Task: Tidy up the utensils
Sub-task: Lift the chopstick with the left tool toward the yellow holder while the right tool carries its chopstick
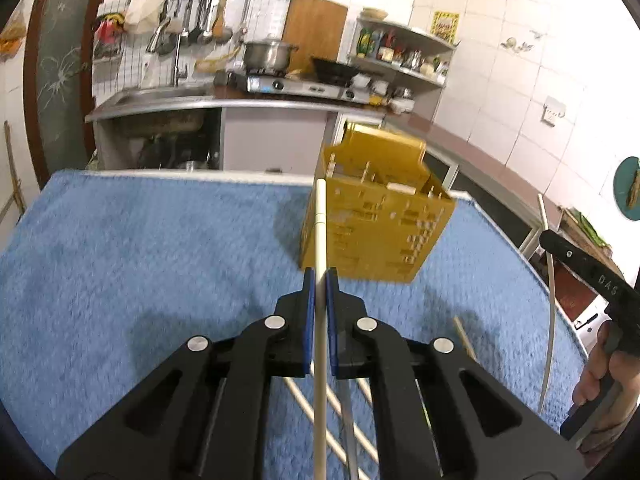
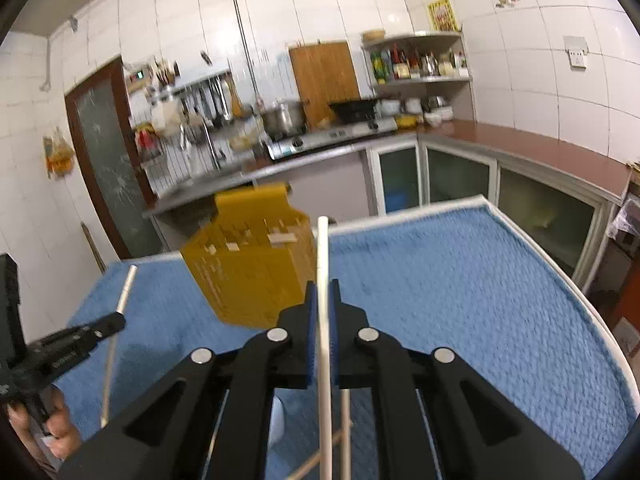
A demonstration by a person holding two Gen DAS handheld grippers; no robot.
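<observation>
The left gripper (image 1: 320, 276) has its blue pads pressed against a pale chopstick (image 1: 319, 248), which runs straight up between the jaws, its tip reaching past them toward a yellow slotted utensil holder (image 1: 376, 216). The right gripper (image 2: 323, 288) pinches a second pale chopstick (image 2: 323, 264) in the same way, the stick upright between its closed jaws. So two chopsticks are held, one per gripper.

The holder, one of it, stands on a table covered by a blue textured cloth (image 1: 140, 248), beyond the left fingertips and slightly right of them; from the right wrist it sits beyond and left of the fingertips.

Each wrist view shows the other tool. The left view catches the right gripper at its far right edge, with the person's hand (image 1: 600, 372) on its handle and its chopstick seen as a thin curved line. The right view shows the left gripper at its lower left, its stick rising from the jaws.

Loose utensils lie on the cloth beneath the grippers. The left view shows several pale sticks and a metal handle; their exact count is hidden by the gripper body. The right view shows two wooden sticks and a white rounded object beside them.

Behind the table is a kitchen counter (image 2: 500, 140) with a stove and pot.
</observation>
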